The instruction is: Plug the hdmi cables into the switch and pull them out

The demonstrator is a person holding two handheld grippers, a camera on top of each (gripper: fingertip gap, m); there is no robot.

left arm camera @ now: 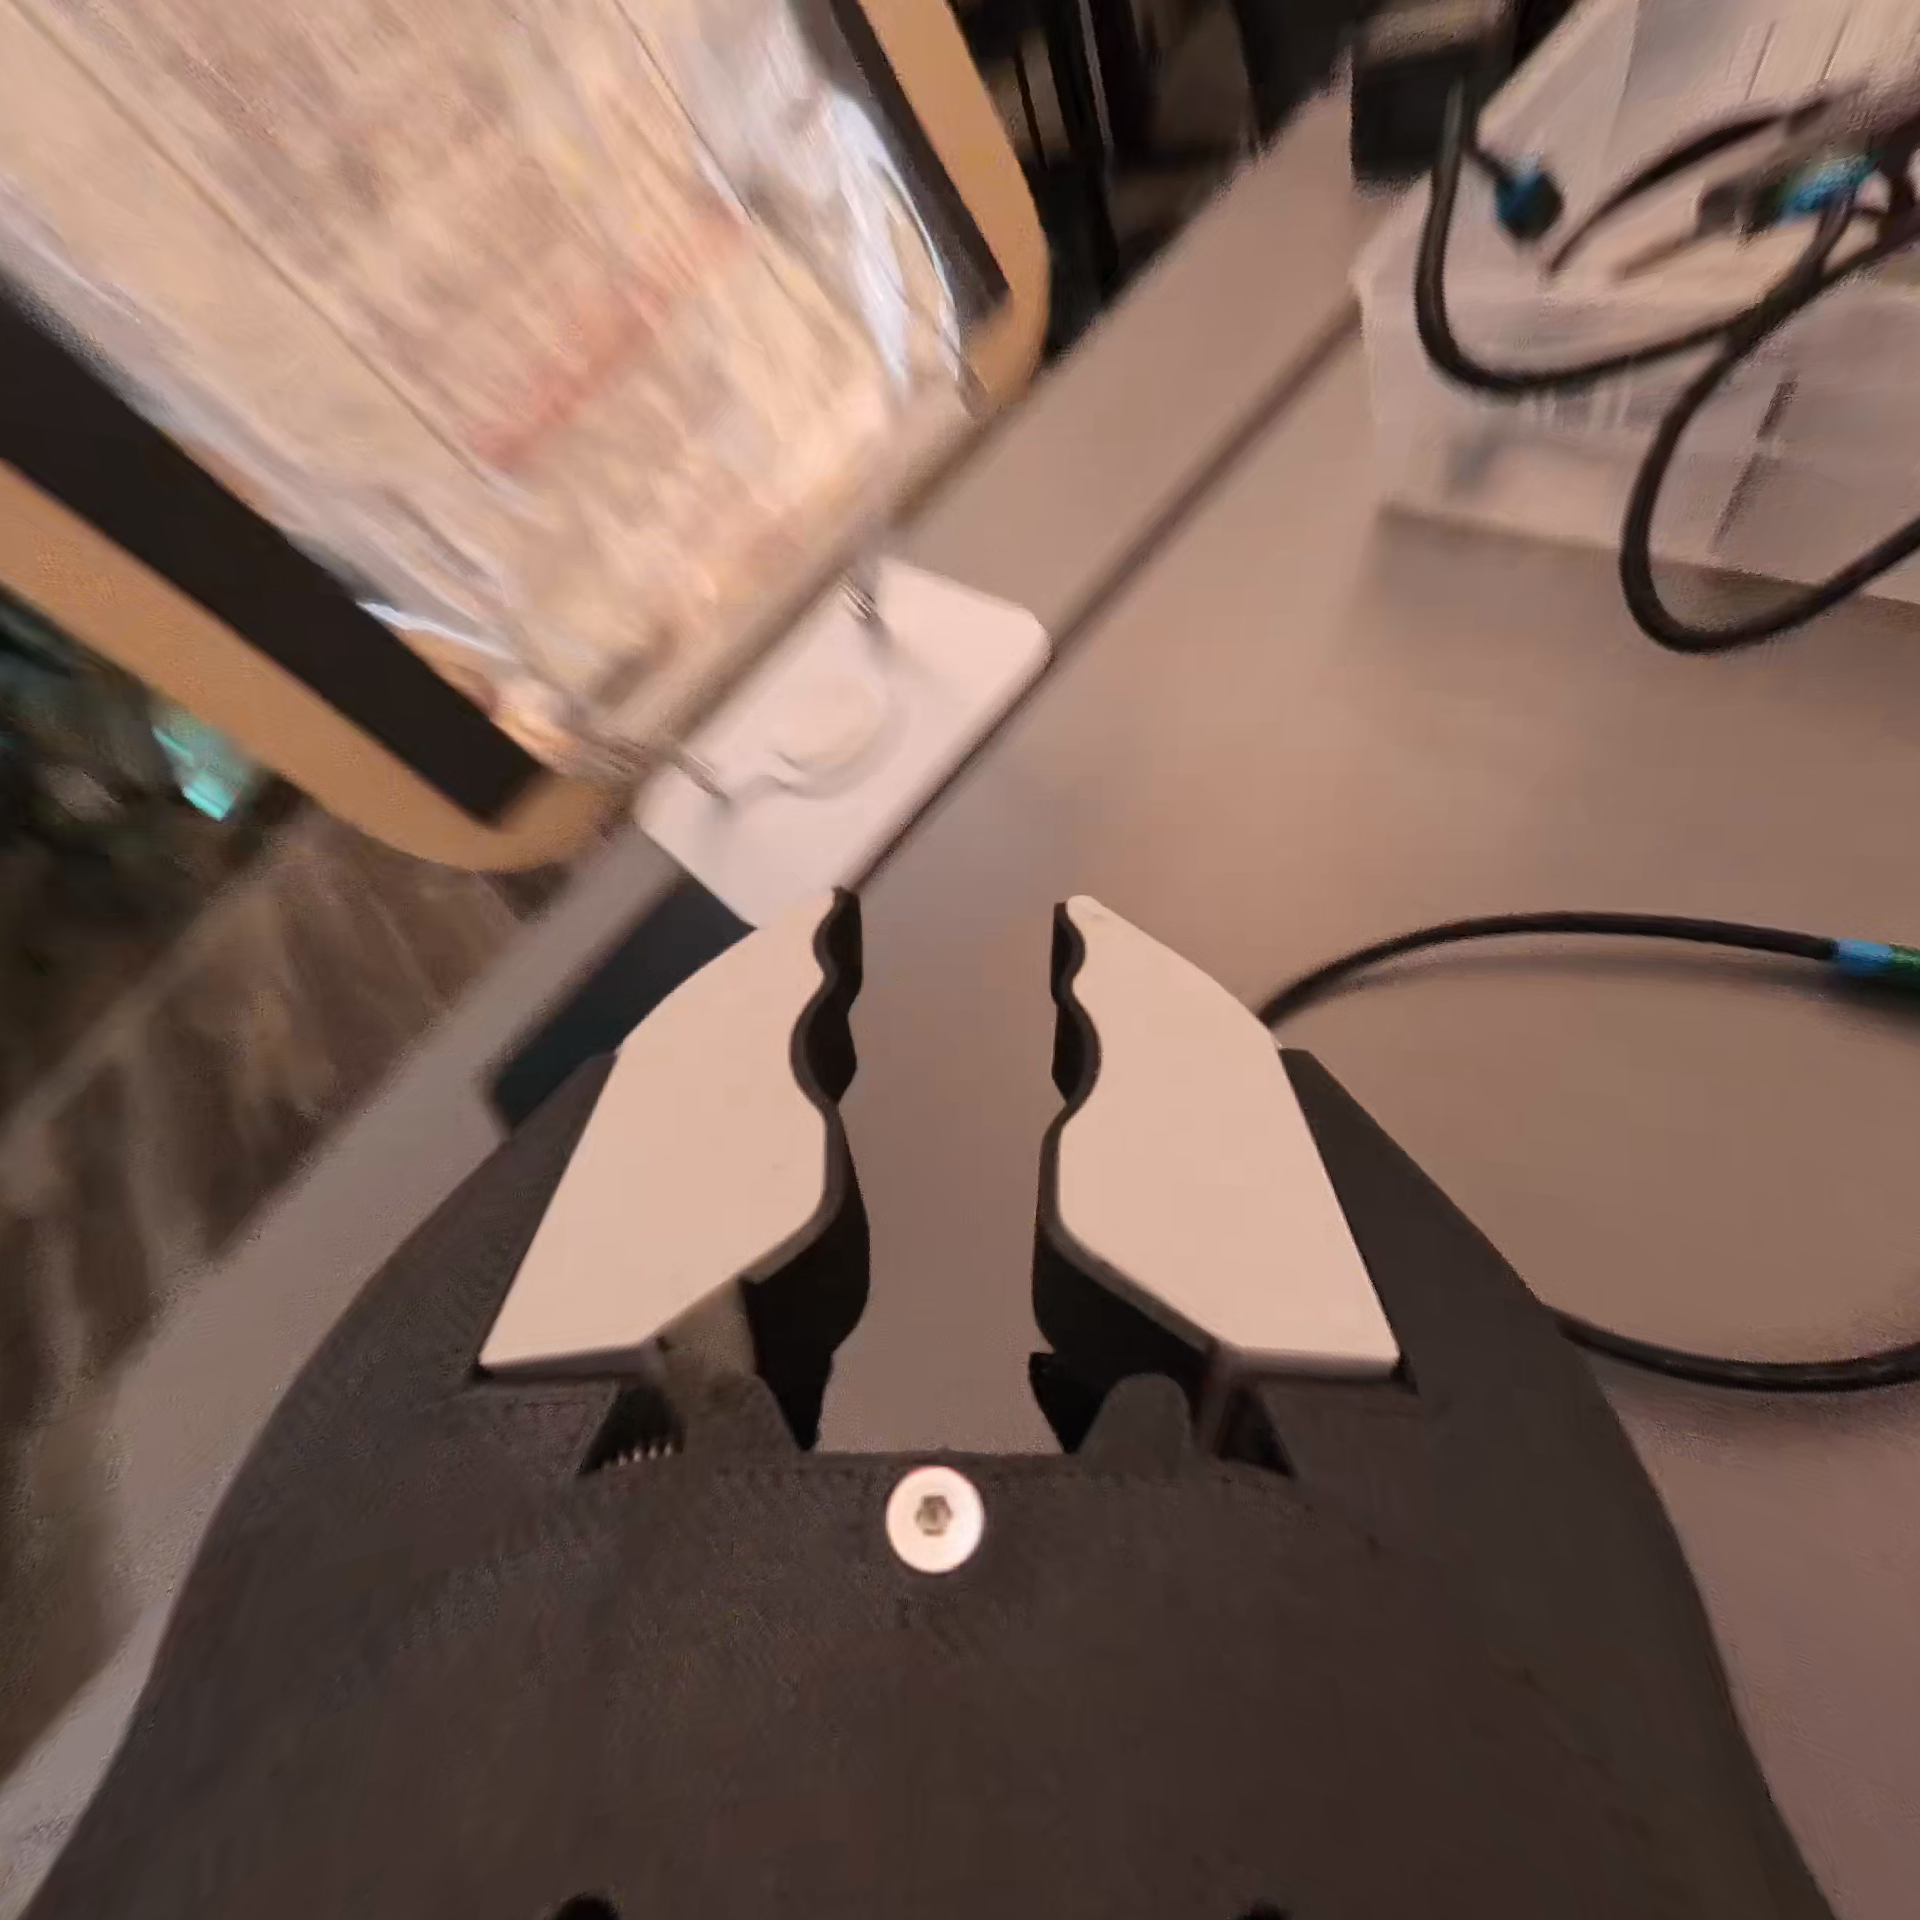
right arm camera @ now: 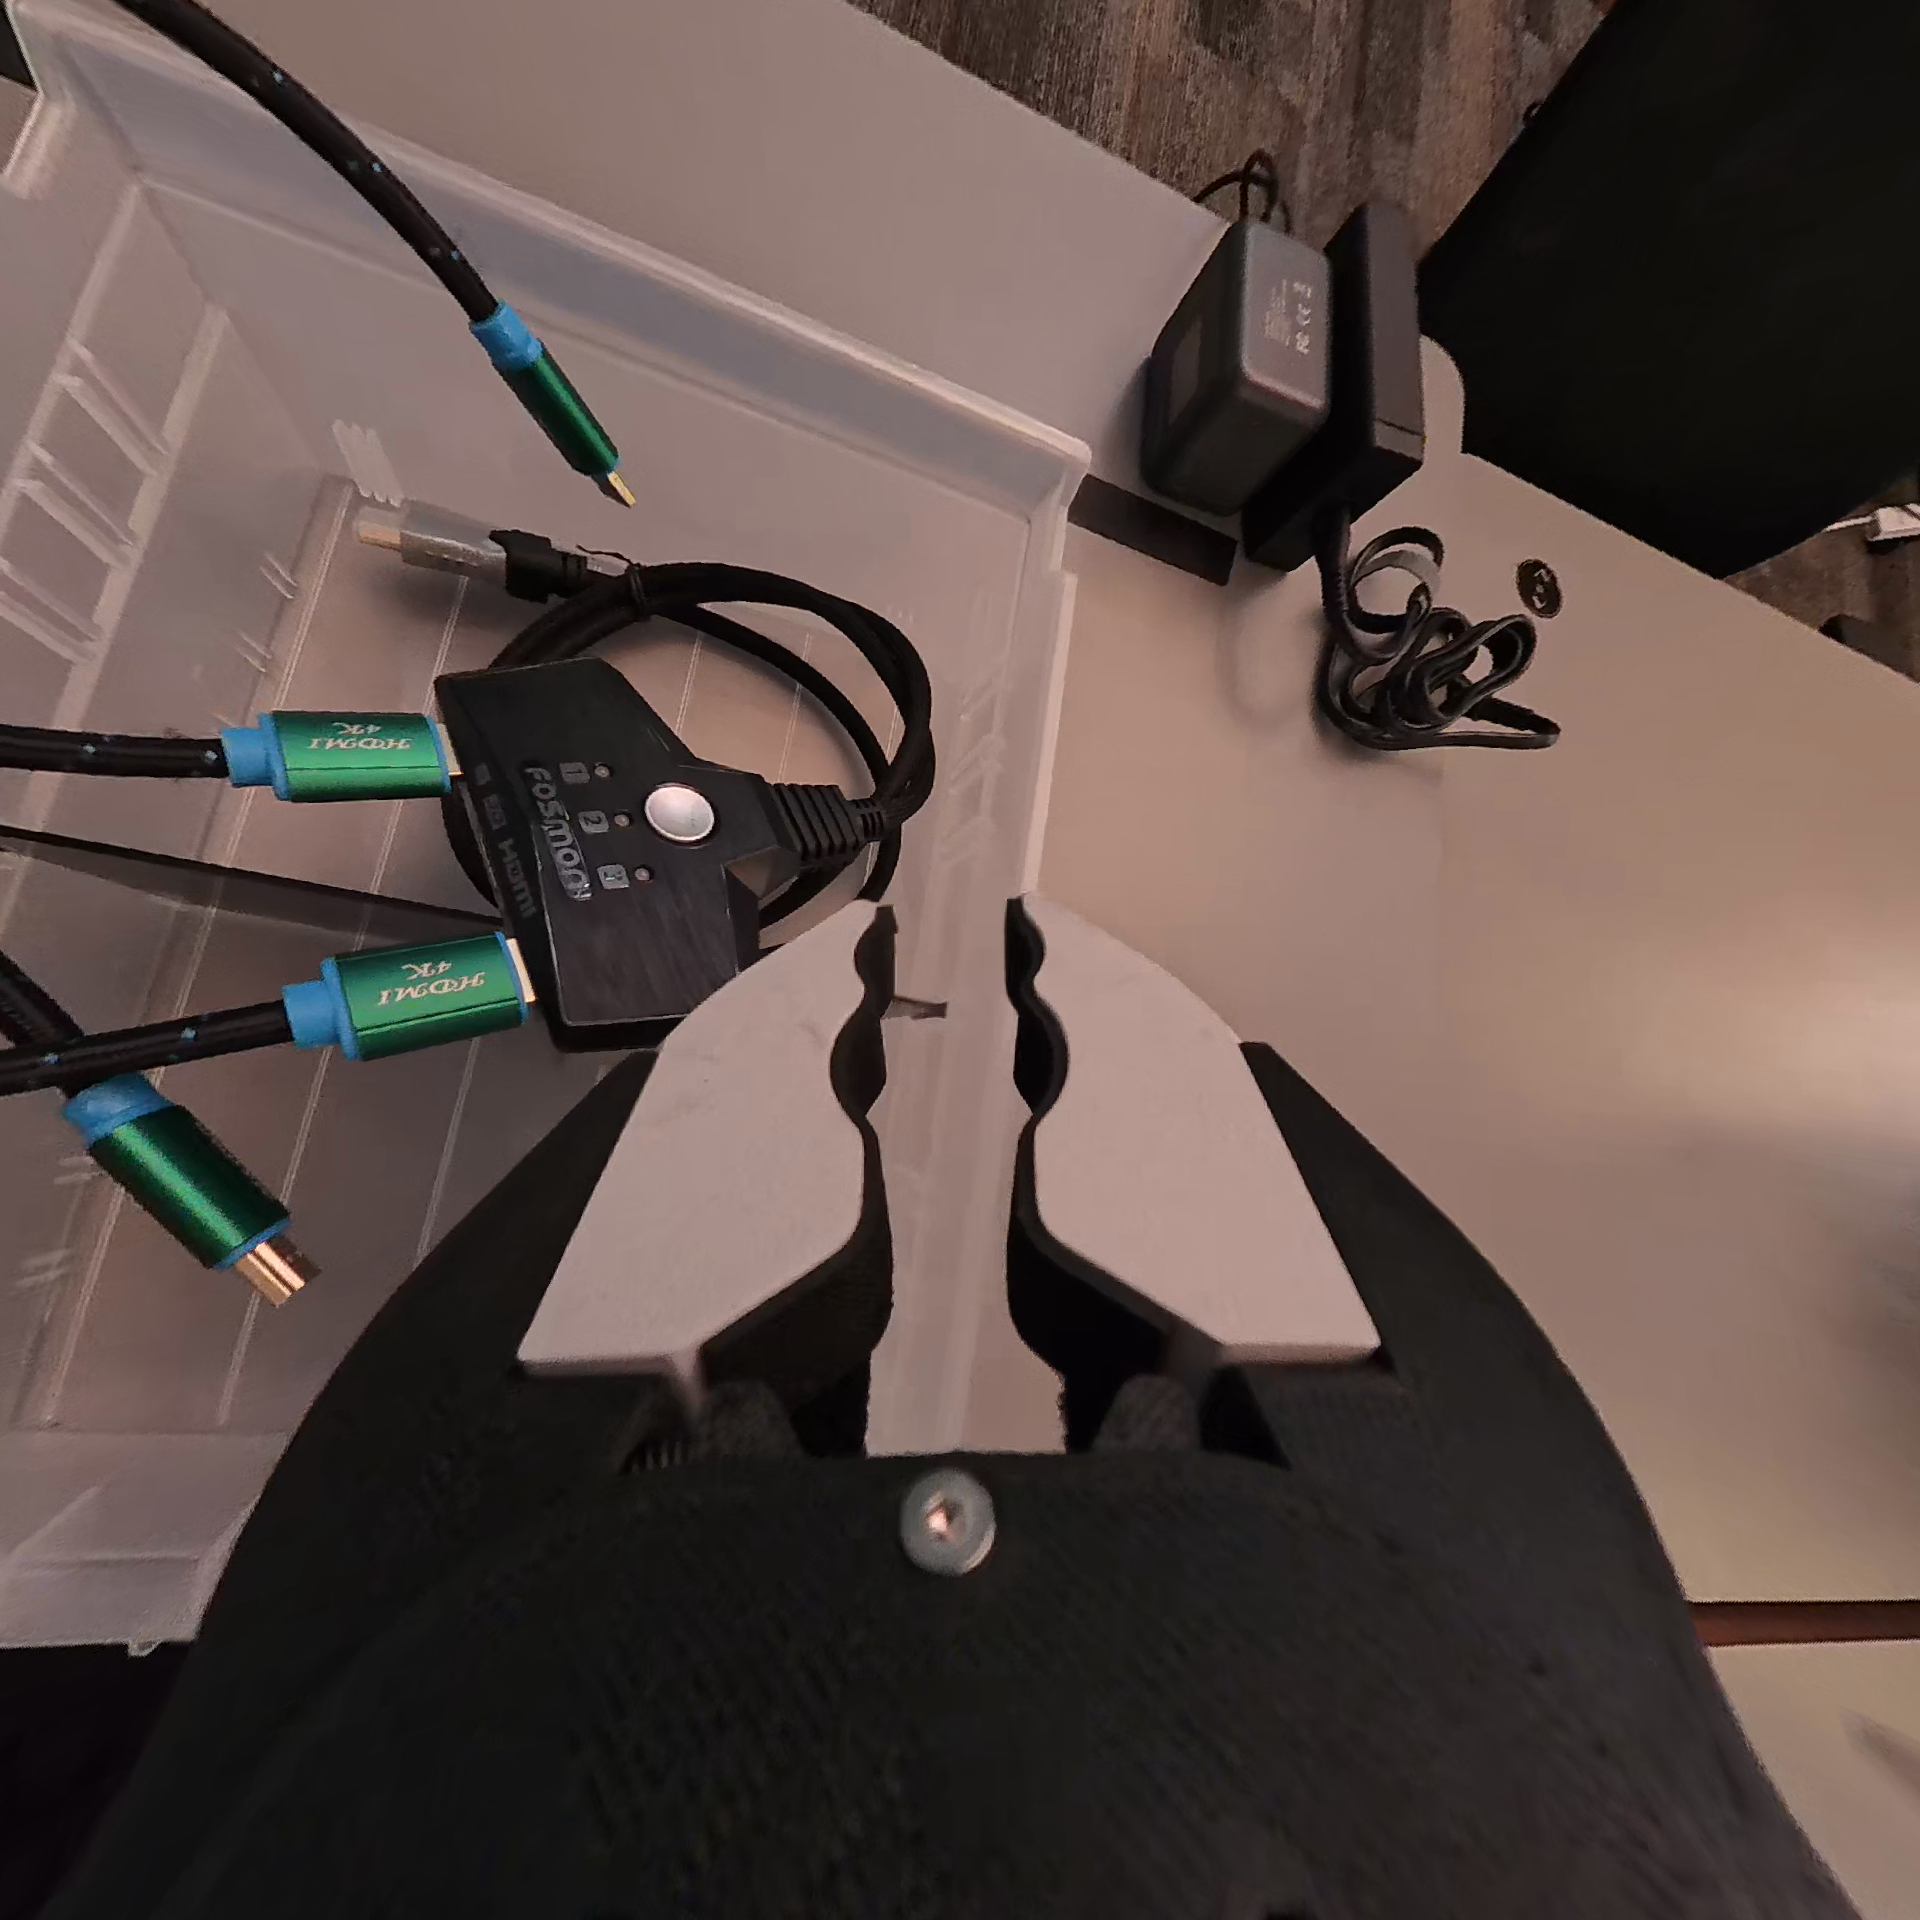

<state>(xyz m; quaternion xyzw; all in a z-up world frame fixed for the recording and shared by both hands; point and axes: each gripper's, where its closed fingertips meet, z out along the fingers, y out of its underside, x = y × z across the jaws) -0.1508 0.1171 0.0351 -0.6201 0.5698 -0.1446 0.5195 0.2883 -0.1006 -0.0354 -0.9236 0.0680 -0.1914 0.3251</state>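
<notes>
In the right wrist view a black HDMI switch (right arm camera: 613, 831) lies on a translucent plastic bin (right arm camera: 831, 364). Two green HDMI plugs, an upper one (right arm camera: 343, 753) and a lower one (right arm camera: 416, 995), sit in its side ports. Two more green plugs lie loose, one at the top (right arm camera: 551, 405) and one at the lower left (right arm camera: 187, 1184). The switch's own silver plug (right arm camera: 436, 551) rests above it. My right gripper (right arm camera: 951, 914) is open and empty, just right of the switch over the bin's edge. My left gripper (left arm camera: 956, 914) is open and empty above the table, left of a black cable (left arm camera: 1558, 925).
A black power adapter (right arm camera: 1247, 364) with a coiled cord (right arm camera: 1423, 665) lies on the grey table (right arm camera: 1558, 1143). In the left wrist view a white stand base (left arm camera: 852, 727) sits ahead under a blurred tan-framed object (left arm camera: 520, 364). The bin (left arm camera: 1558, 312) with cables is at far right.
</notes>
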